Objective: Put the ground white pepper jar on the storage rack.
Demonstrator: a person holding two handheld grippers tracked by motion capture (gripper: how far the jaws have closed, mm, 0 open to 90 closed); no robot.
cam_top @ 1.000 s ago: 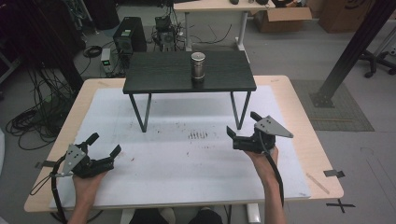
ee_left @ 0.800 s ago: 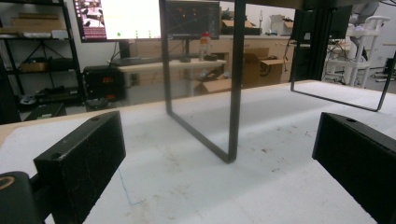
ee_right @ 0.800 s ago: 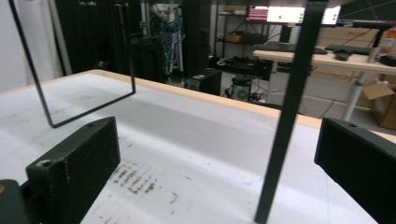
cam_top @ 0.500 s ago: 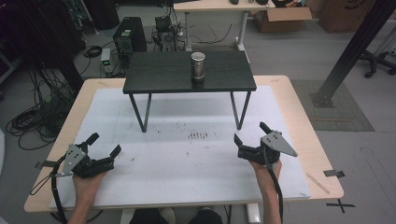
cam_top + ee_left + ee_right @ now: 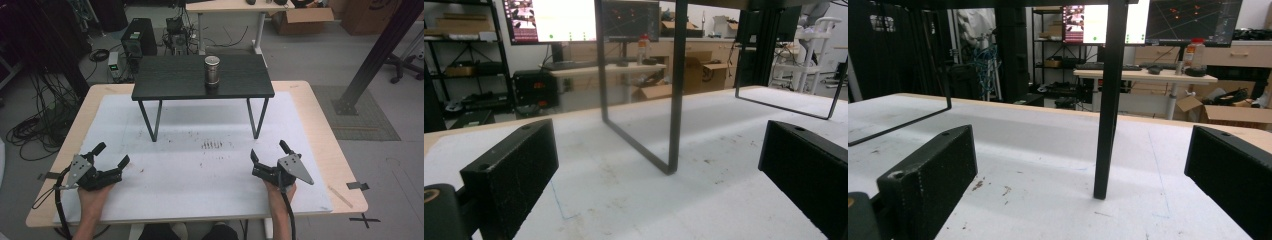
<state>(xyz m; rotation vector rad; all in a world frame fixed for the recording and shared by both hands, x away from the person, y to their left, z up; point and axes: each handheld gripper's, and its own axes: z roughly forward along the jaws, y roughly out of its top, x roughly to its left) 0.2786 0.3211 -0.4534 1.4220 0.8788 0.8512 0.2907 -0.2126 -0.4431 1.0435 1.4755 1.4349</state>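
Note:
A metal can (image 5: pixel 212 70) stands upright on a small black table (image 5: pixel 170 80) at the far middle of the white mat (image 5: pixel 200 170). My left gripper (image 5: pixel 112 155) rests low on the mat at the near left, open, nothing between its jaws. My right gripper (image 5: pixel 270 152) sits at the near right, also open and empty. In the left gripper view the black table's leg frame (image 5: pixel 674 100) stands ahead between the jaws. The right gripper view shows another leg (image 5: pixel 1108 100) of the black table straight ahead.
The wooden tabletop (image 5: pixel 325 150) borders the mat on all sides. Dark smudges (image 5: pixel 212 145) mark the mat's middle. Beyond the table are cables, computer boxes (image 5: pixel 135 35), a desk and cardboard boxes (image 5: pixel 305 15) on the floor.
My right gripper has moved toward the near edge and down to the mat. The left gripper has stayed put.

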